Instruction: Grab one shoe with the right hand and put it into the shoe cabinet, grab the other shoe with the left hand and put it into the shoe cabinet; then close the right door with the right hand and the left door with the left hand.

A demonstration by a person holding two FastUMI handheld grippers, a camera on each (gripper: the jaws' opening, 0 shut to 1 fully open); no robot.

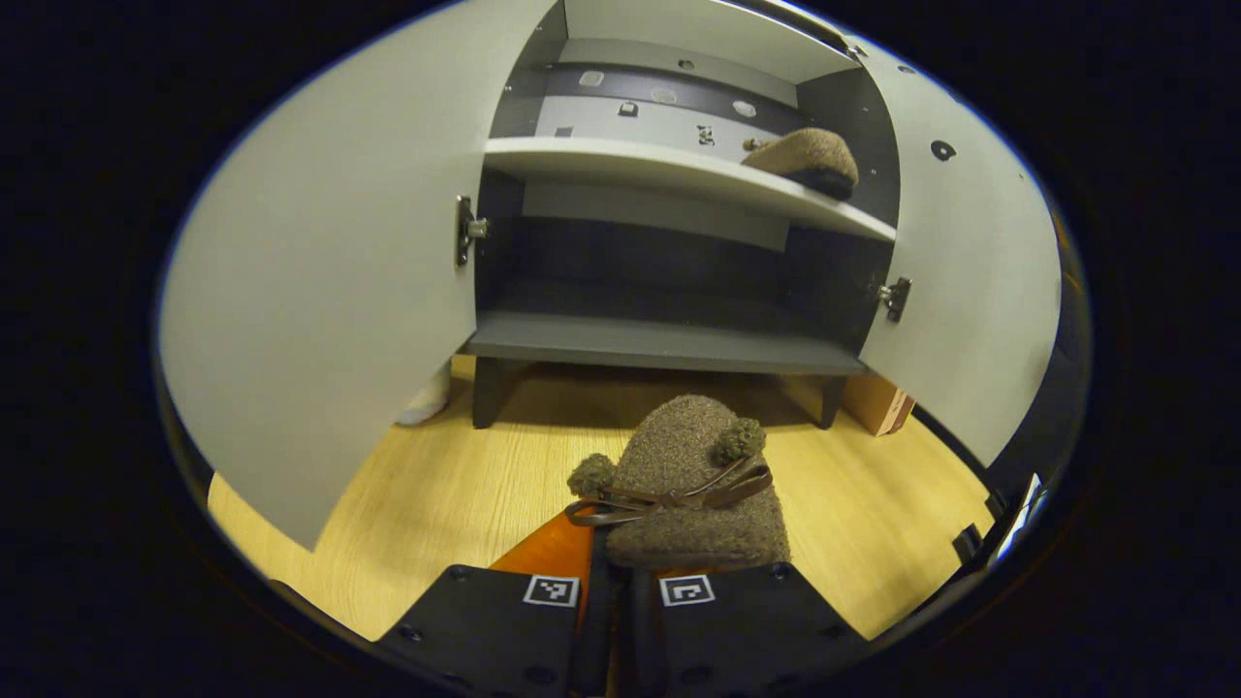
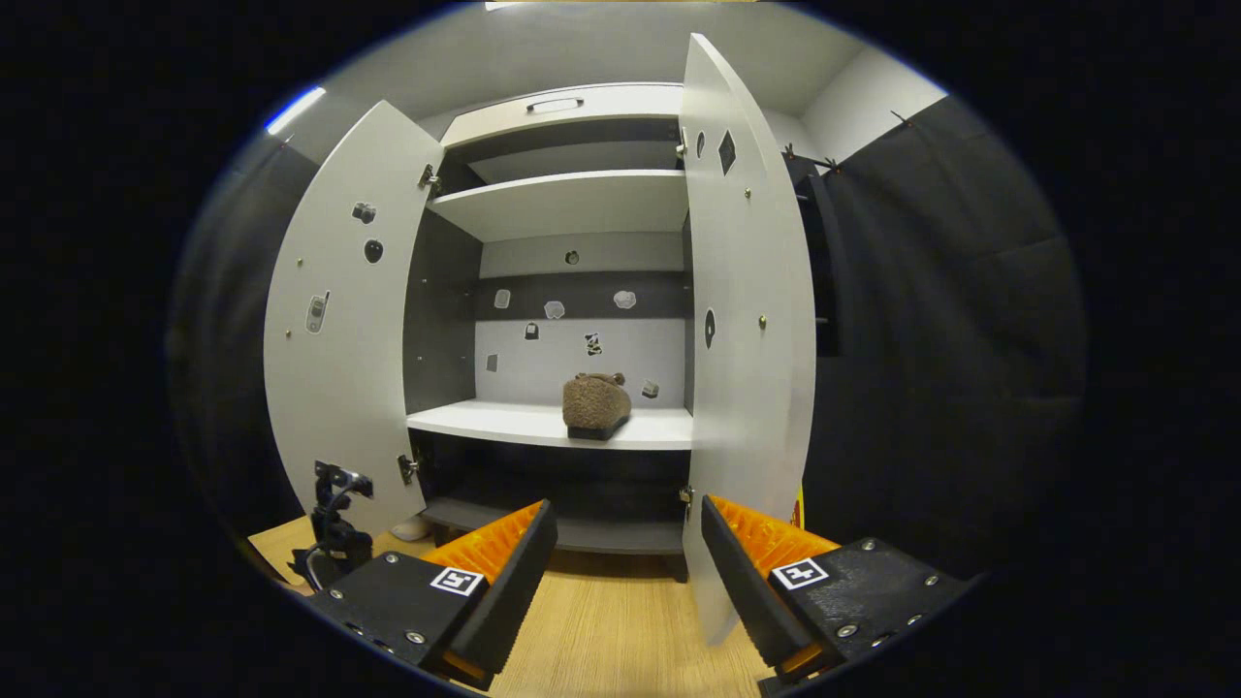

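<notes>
My left gripper (image 1: 611, 574) is shut on a brown fuzzy shoe (image 1: 693, 485) with a bow and pompoms, held low over the wooden floor (image 1: 436, 485) in front of the open shoe cabinet (image 1: 659, 344). The other brown shoe (image 1: 807, 160) sits on the right part of the white middle shelf (image 1: 620, 160). In the right gripper view that shoe (image 2: 595, 403) rests on the same shelf (image 2: 504, 422), straight ahead. My right gripper (image 2: 628, 572) stands open with nothing between its fingers, close to the edge of the right door (image 2: 747, 339). Both doors are swung wide; the left door (image 2: 339, 339) is at the left.
The lower dark shelf (image 1: 659, 341) holds nothing. A cardboard box (image 1: 877, 402) sits by the cabinet's right leg, a white object (image 1: 427, 397) by its left leg. A black rig with cables (image 2: 334, 528) stands low before the left door. The left door (image 1: 339, 291) is near my left gripper.
</notes>
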